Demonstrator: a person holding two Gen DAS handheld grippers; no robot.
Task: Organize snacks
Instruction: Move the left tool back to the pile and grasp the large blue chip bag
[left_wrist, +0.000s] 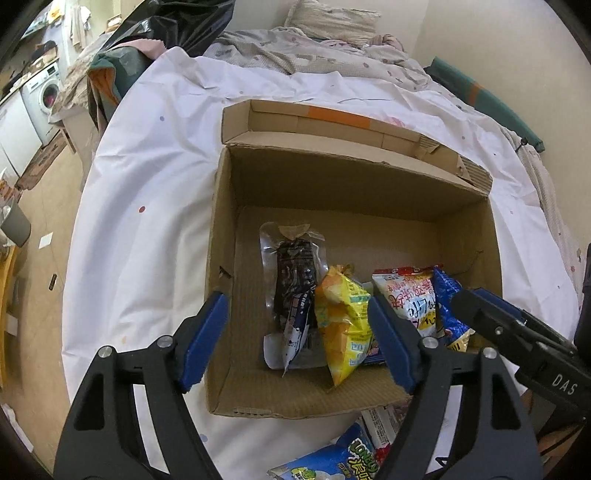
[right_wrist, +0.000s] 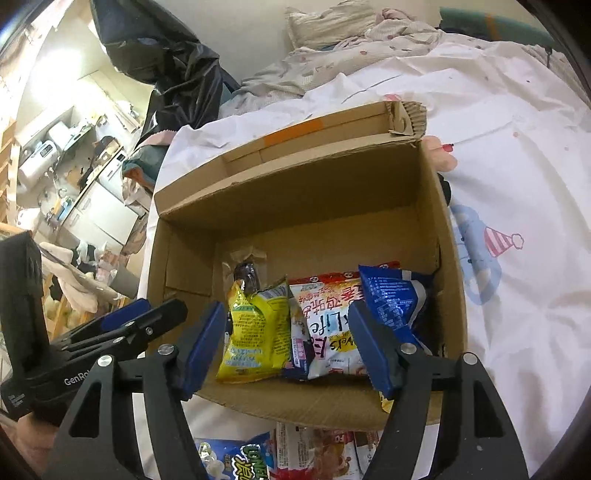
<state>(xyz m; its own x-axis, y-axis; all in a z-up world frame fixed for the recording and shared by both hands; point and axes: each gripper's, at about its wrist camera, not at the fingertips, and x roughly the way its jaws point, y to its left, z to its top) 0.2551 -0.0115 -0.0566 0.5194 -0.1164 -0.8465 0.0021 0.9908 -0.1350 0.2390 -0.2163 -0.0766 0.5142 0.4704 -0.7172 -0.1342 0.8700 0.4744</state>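
Observation:
An open cardboard box (left_wrist: 332, 184) (right_wrist: 295, 206) sits on a white bed sheet. Inside lie a dark packet in clear wrap (left_wrist: 295, 280) (right_wrist: 247, 273), a yellow packet (left_wrist: 343, 317) (right_wrist: 255, 332), a white-and-red packet (left_wrist: 410, 295) (right_wrist: 328, 317) and a blue packet (left_wrist: 448, 306) (right_wrist: 391, 295). My left gripper (left_wrist: 297, 314) hangs open over the box's near left part, above the dark and yellow packets, pads touching nothing. My right gripper (right_wrist: 287, 317) is open over the near right part, above the yellow and white-and-red packets. Each gripper shows in the other's view: the right (left_wrist: 480, 306), the left (right_wrist: 147, 317).
More snack packets lie on the sheet in front of the box, among them a blue-and-white one (left_wrist: 332, 458) (right_wrist: 236, 461). Crumpled bedding (left_wrist: 314, 48) and a black plastic bag (left_wrist: 177, 26) are beyond. The bed's left edge drops to the floor; a washing machine (left_wrist: 44, 92) stands far left.

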